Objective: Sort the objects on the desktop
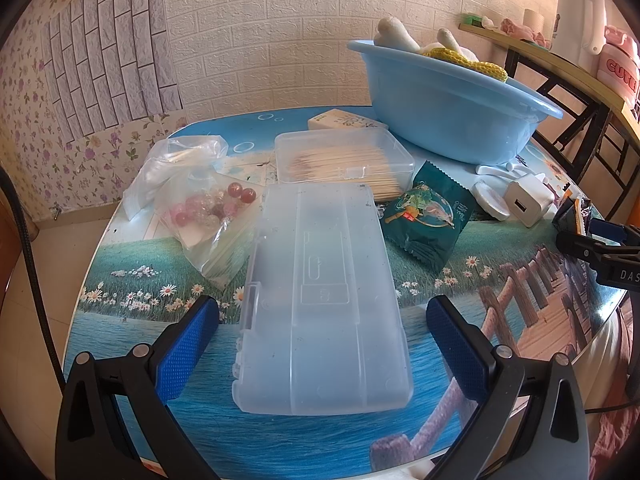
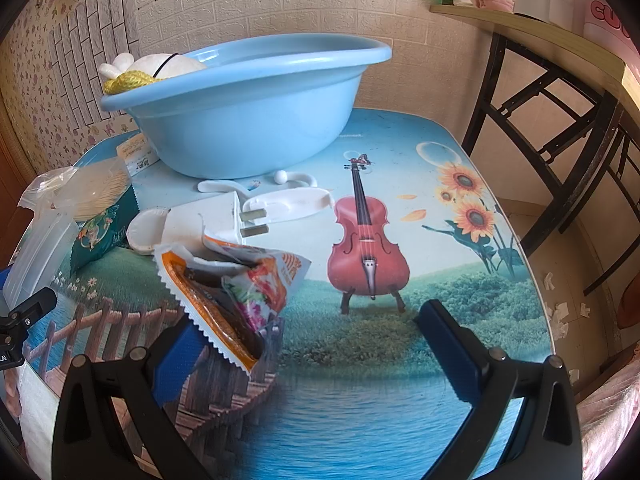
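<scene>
A: Item one, left gripper [image 1: 322, 316]: jaws spread wide, straddling the frosted plastic case [image 1: 320, 300] on the table [image 1: 120, 332].

B: Item two, right gripper [image 2: 310, 320]: jaws apart, orange snack wrapper [image 2: 236, 280] at its left finger; blue basin [image 2: 248, 108] behind.

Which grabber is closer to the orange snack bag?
Right. The right gripper has the orange snack bag between its open fingers, by the left one. The left gripper sits farther off, straddling the clear plastic box.
</scene>
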